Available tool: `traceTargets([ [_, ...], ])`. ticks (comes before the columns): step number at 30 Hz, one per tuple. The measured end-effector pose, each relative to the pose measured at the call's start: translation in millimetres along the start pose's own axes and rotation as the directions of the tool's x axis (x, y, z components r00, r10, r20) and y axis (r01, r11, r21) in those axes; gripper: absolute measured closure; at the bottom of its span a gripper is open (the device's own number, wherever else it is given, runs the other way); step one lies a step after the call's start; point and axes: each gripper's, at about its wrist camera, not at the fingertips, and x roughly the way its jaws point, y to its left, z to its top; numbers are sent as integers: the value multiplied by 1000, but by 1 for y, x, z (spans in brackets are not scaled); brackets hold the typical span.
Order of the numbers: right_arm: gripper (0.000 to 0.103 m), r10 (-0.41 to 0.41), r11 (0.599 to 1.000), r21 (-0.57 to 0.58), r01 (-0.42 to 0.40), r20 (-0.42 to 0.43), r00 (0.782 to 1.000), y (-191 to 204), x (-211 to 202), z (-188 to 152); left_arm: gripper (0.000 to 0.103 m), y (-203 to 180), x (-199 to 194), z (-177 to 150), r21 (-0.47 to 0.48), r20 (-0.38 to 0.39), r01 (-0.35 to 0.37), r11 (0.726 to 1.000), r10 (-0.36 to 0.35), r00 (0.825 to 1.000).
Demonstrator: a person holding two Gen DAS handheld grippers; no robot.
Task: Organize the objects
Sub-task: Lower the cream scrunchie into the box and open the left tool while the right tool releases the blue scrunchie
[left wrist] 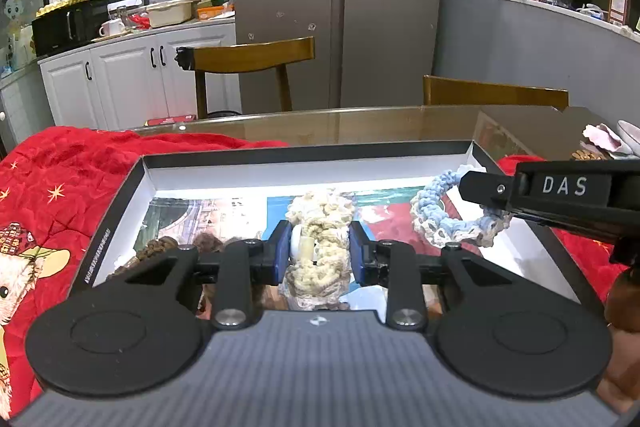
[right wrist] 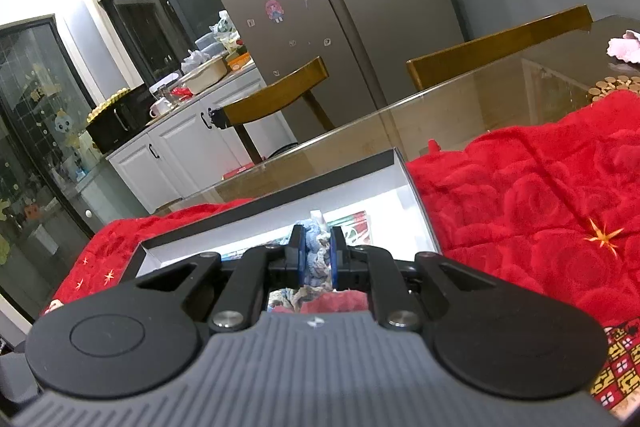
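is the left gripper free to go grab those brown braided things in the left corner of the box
Probably not yet. The left gripper is shut on a cream crocheted scrunchie over the box. The brown pieces lie close by, seemingly unblocked, but it must release first.

A home kitchen: steel fridge (left wrist: 340,7) with stickers, white cabinets (left wrist: 132,75), wooden chairs (left wrist: 256,55)

box walls (left wrist: 308,151) hem the tray, glass tabletop (left wrist: 360,125) beyond lies open
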Motion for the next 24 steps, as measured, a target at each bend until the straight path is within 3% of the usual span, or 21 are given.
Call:
traceTargets([
  [15,89,-3,1000,-6,3,-38,999,0,10,-6,68,2,10,-4,10,-12,-26,1000,26,1000],
  [24,89,-11,1000,-15,10,-53,999,-1,14,-10,67,4,14,-5,11,-14,-5,1000,6,1000],
])
